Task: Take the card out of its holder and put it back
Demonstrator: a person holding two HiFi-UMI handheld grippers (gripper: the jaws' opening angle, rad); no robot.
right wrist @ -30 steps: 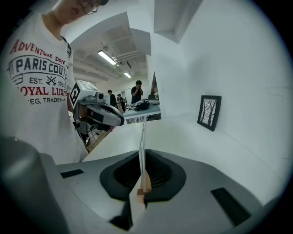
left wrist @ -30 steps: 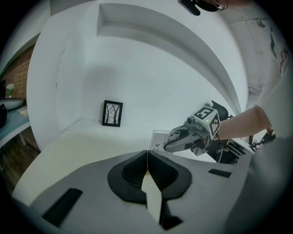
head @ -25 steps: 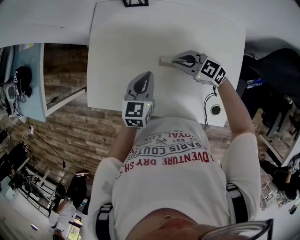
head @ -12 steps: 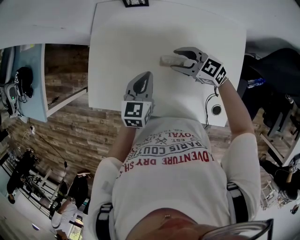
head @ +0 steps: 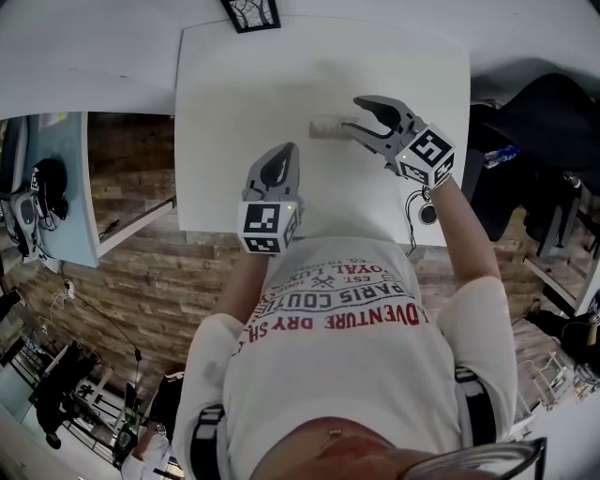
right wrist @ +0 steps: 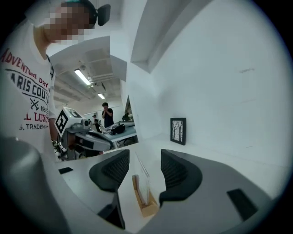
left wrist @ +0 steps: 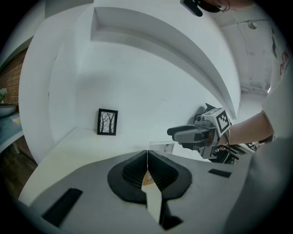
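Note:
A clear card [right wrist: 143, 179] stands upright in a small wooden holder [right wrist: 146, 206] on the white table [head: 230, 94]. In the head view the holder [head: 324, 127] sits just left of my right gripper [head: 352, 114]. The right gripper [right wrist: 143, 168] has its jaws on either side of the card and they are opening; neither pad touches it. My left gripper [head: 283, 161] is shut with nothing in it, nearer the table's front edge and pointing toward the holder. In the left gripper view the card [left wrist: 161, 146] shows just past the left gripper [left wrist: 147, 157].
A small black-framed picture [head: 251, 13] leans against the wall at the back of the table; the picture [right wrist: 178, 131] also shows in the right gripper view. A cable and a round grommet [head: 427, 214] sit at the table's front right corner. A dark chair stands to the right.
The right gripper's jaws, shut on the card a second ago, have spread apart and let it go. The left gripper has stayed where it was.

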